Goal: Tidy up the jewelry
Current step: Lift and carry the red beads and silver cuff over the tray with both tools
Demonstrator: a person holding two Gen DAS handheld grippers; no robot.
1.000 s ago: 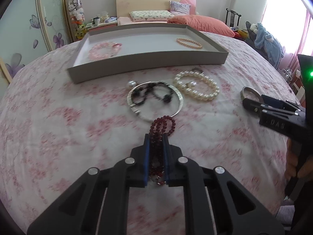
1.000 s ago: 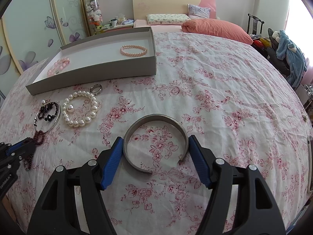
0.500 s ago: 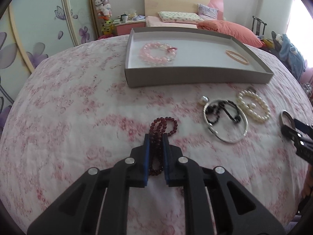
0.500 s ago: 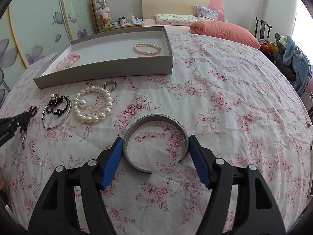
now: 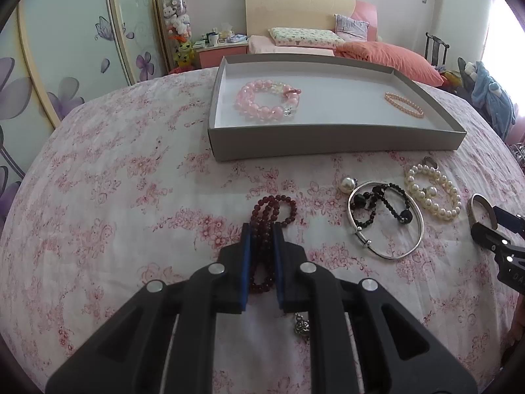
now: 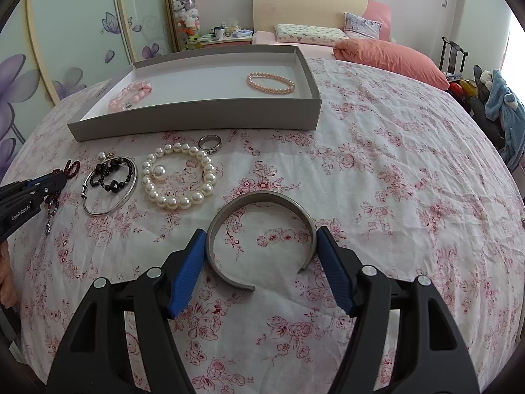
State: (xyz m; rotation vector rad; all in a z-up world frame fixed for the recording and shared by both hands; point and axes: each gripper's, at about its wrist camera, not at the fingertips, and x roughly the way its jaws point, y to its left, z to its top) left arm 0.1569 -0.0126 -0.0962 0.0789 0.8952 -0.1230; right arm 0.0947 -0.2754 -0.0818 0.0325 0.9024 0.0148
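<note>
Bracelets [image 5: 266,104]: 2 in tray [image 5: 328,139]

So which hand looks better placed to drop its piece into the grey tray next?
Left, probably. The left gripper is shut on the dark red bead bracelet with the grey tray straight ahead. The right gripper holds the metal cuff farther off, right of the tray.

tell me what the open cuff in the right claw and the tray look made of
Cuff bracelet: looks like metal with a dull brushed grey finish; thin rigid band, soft sheen, no mirror shine. Tray: probably cardboard, matte grey outside and white inside; thin straight walls with folded corners.
</note>
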